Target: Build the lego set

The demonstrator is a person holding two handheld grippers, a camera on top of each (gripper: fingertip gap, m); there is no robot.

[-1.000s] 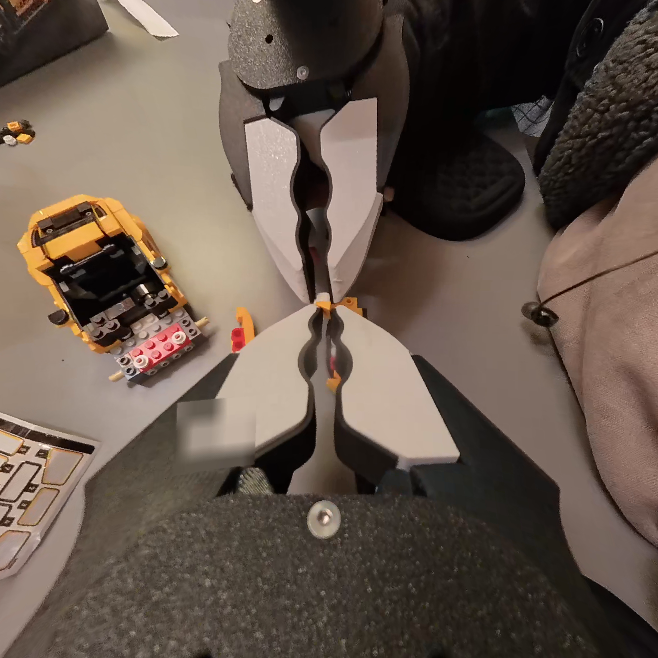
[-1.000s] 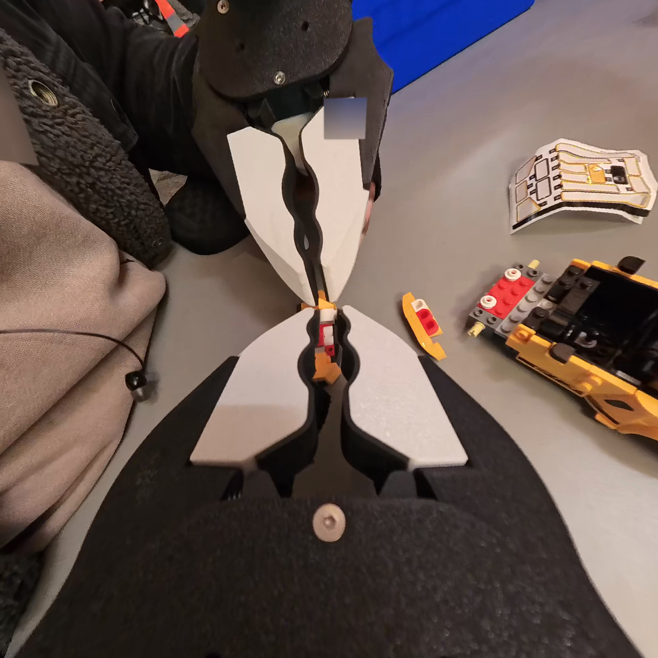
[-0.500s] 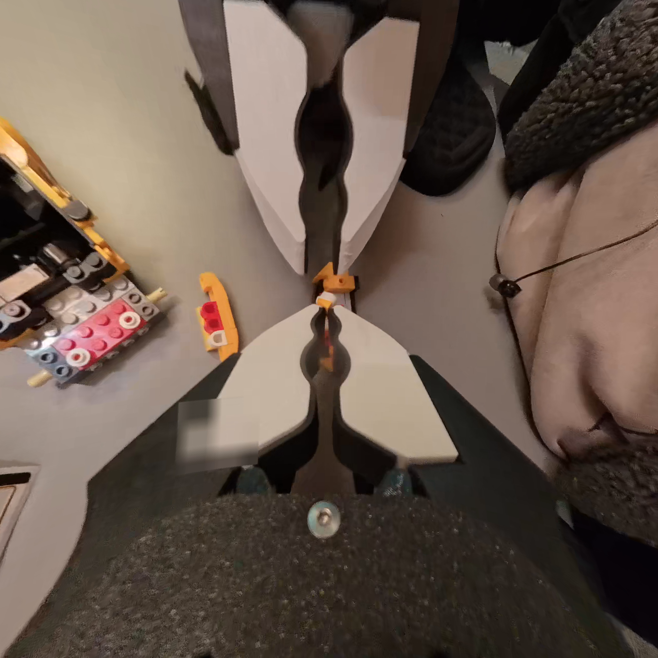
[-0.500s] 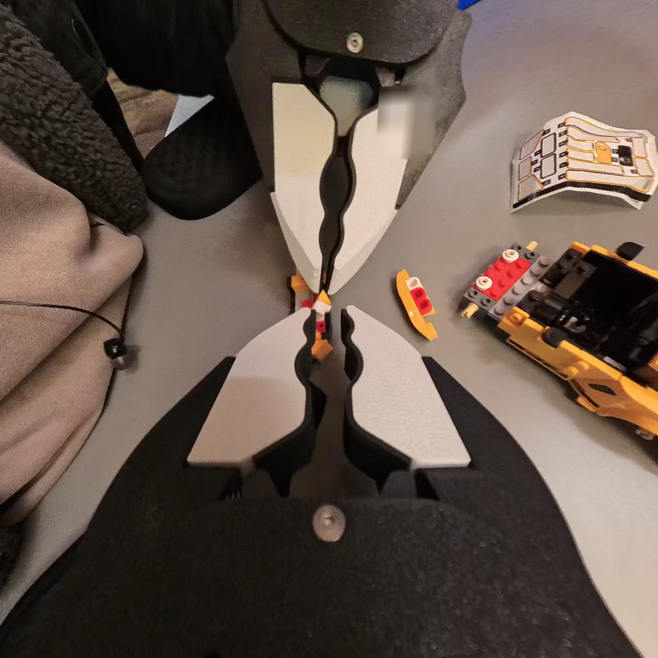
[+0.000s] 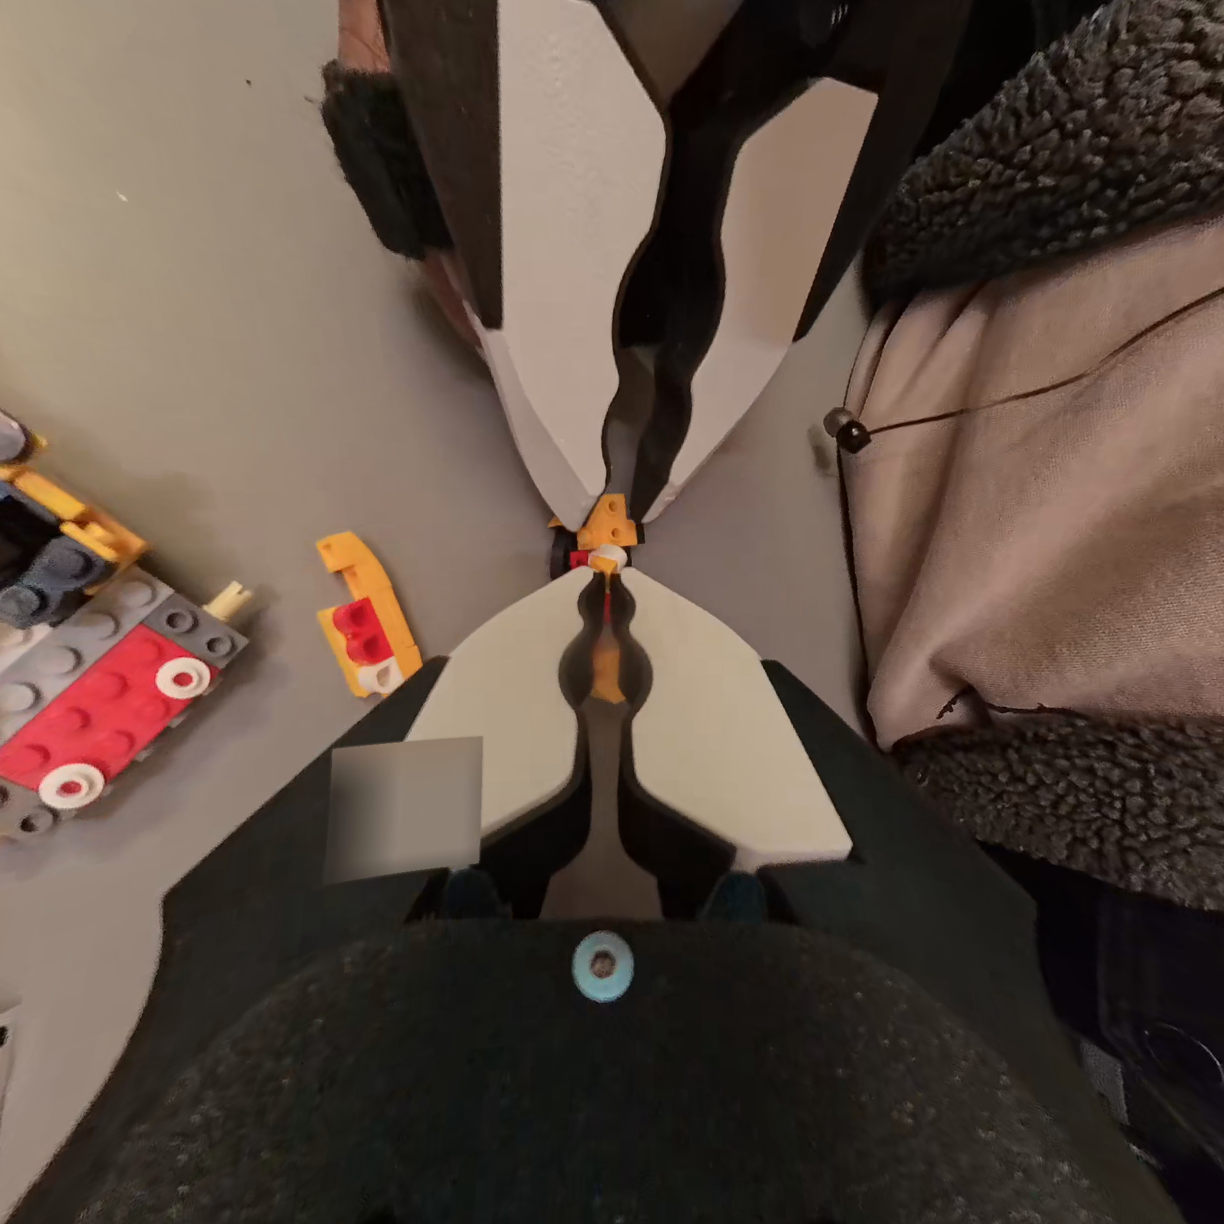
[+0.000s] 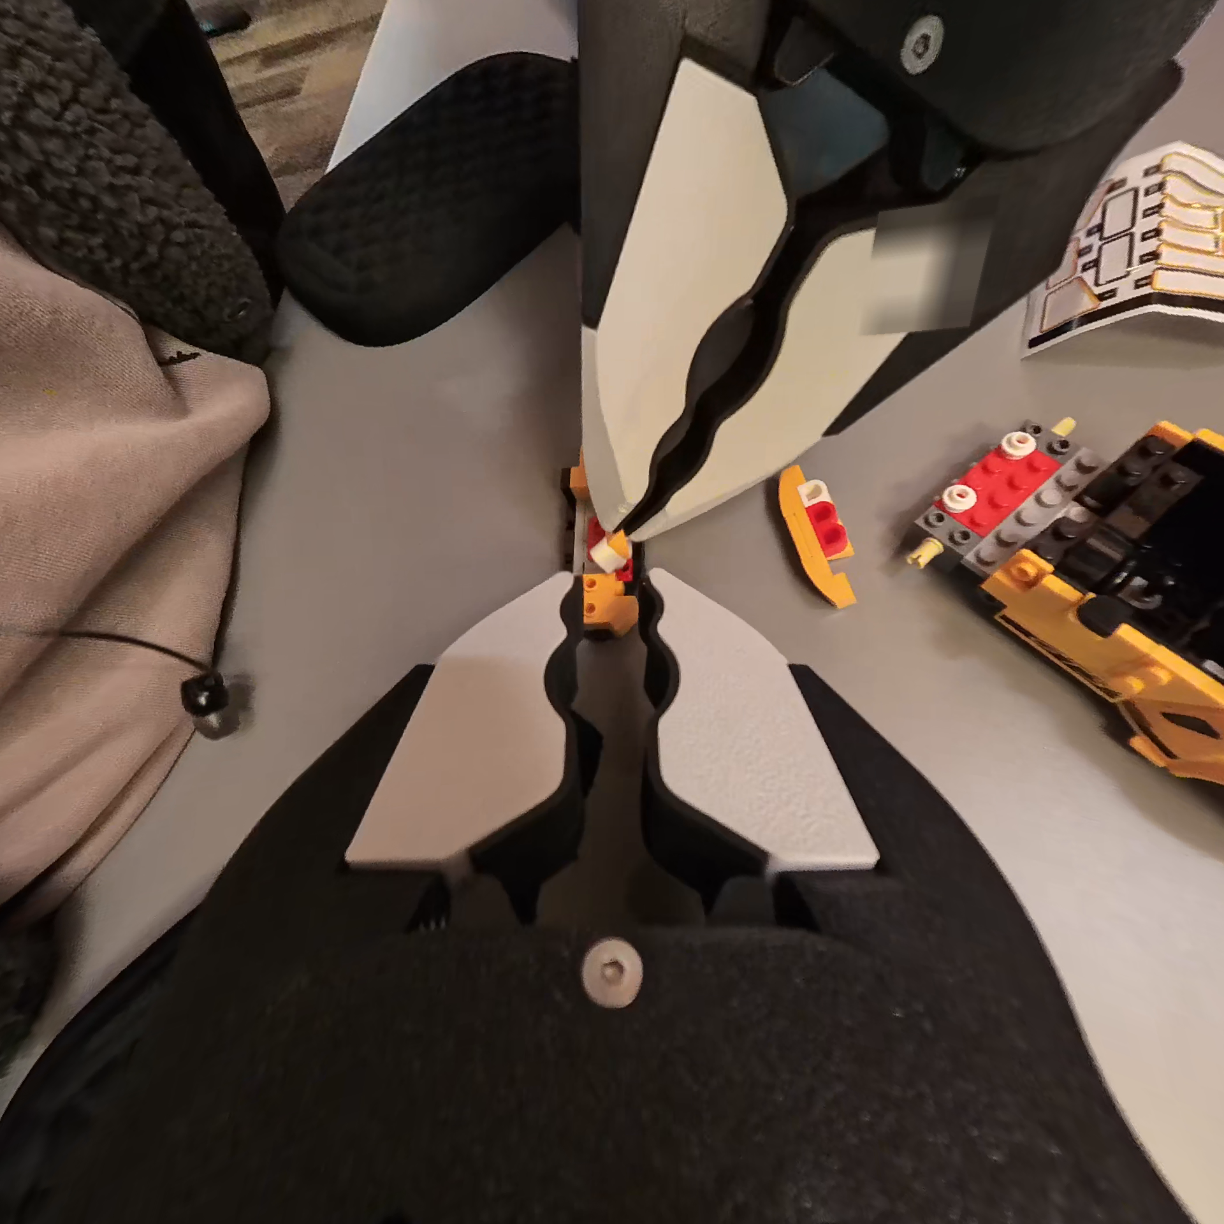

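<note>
My left gripper (image 5: 606,575) is shut on a small white-and-orange piece (image 5: 608,558) at its fingertips. My right gripper (image 6: 612,575) faces it tip to tip and is shut on a narrow orange, red and grey sub-assembly (image 6: 604,599), low over the grey table. In the right wrist view the left gripper (image 6: 619,526) comes down from above and holds the small piece (image 6: 608,551) against the top of the sub-assembly. In the left wrist view the right gripper (image 5: 612,513) grips the sub-assembly's orange end (image 5: 609,523). The rest of the sub-assembly is hidden by the fingers.
A second orange side piece with red bricks (image 5: 367,616) (image 6: 818,536) lies loose on the table. The yellow car body with its red and grey plates (image 5: 99,715) (image 6: 1093,563) lies beyond it. A sticker sheet (image 6: 1139,252) lies farther off. A person's beige garment (image 5: 1026,530) (image 6: 99,530) is close on the other side.
Both grippers have moved closer together and lower over the table. The left gripper's small piece now touches the sub-assembly. The right jaws stand slightly wider than a second ago.
</note>
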